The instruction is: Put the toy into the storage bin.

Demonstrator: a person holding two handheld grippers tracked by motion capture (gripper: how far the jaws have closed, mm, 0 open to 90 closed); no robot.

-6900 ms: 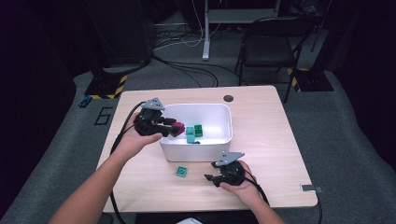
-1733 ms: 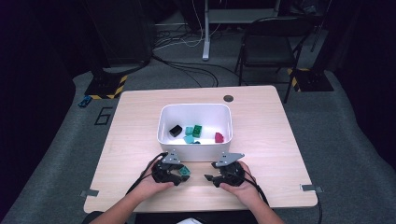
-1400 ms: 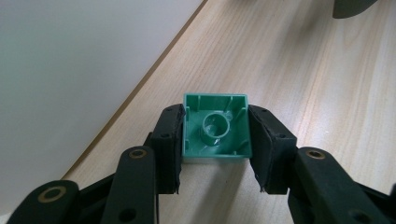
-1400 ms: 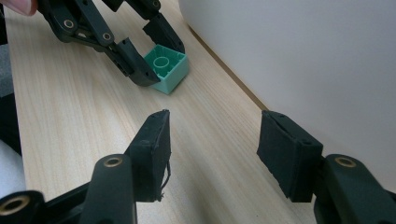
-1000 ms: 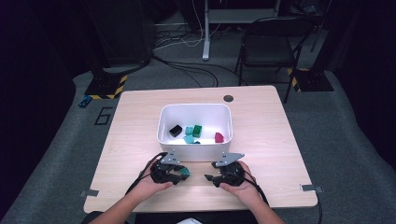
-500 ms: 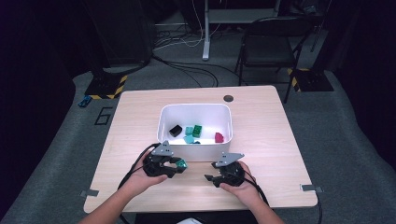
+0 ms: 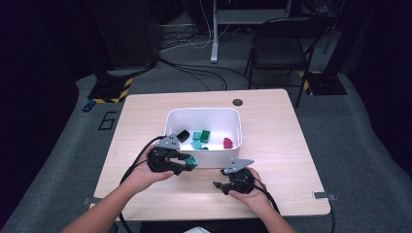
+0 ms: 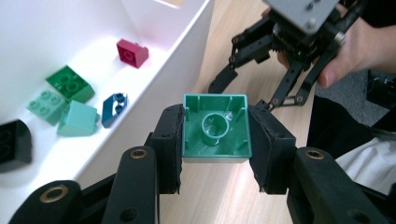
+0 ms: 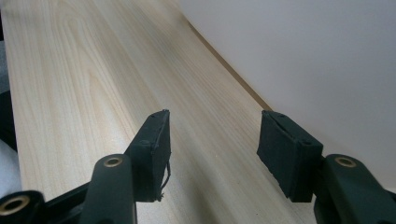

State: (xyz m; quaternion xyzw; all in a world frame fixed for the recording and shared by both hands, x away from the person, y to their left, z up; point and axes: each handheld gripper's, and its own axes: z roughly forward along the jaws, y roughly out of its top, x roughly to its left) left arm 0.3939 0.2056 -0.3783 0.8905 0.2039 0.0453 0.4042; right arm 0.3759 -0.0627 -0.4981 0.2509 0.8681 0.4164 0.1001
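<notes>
Your left gripper (image 8: 215, 135) is clamped on a teal brick (image 8: 215, 126). Both pads press the brick's opposite side walls, hollow underside w/ round centre tube facing the camera. In the high view the left gripper (image 7: 187, 162) holds the brick (image 7: 191, 160) above the table (image 7: 272, 104), just at the near wall of the white bin (image 7: 204, 114), near its left corner. Brick is off the tabletop; it is outside the bin, approx. level w/ the rim, seen from the left gripper view.

Bin contents, left gripper view:
- dark red brick (image 8: 132, 52), far side
- green brick (image 8: 70, 83), studs up
- 2 pale teal bricks (image 8: 47, 105) (image 8: 77, 119), touching each other
- blue brick (image 8: 114, 103), just beside the nearer pale teal one
- black brick (image 8: 14, 143), at the left edge of the frame

Your right gripper (image 7: 224, 185) rests low at the table's near edge, right of the left gripper and apart from it. Its jaws stand apart, nothing between them. Right gripper view: the right gripper (image 9: 212, 140) points along the wood grain, w/ the bin's white outer wall (image 9: 303, 60) close on the right side. Pads are near the tabletop; contact can't be confirmed.

Both hands (image 7: 141, 177) (image 7: 252, 194) grip the tool bodies from the near side.
</notes>
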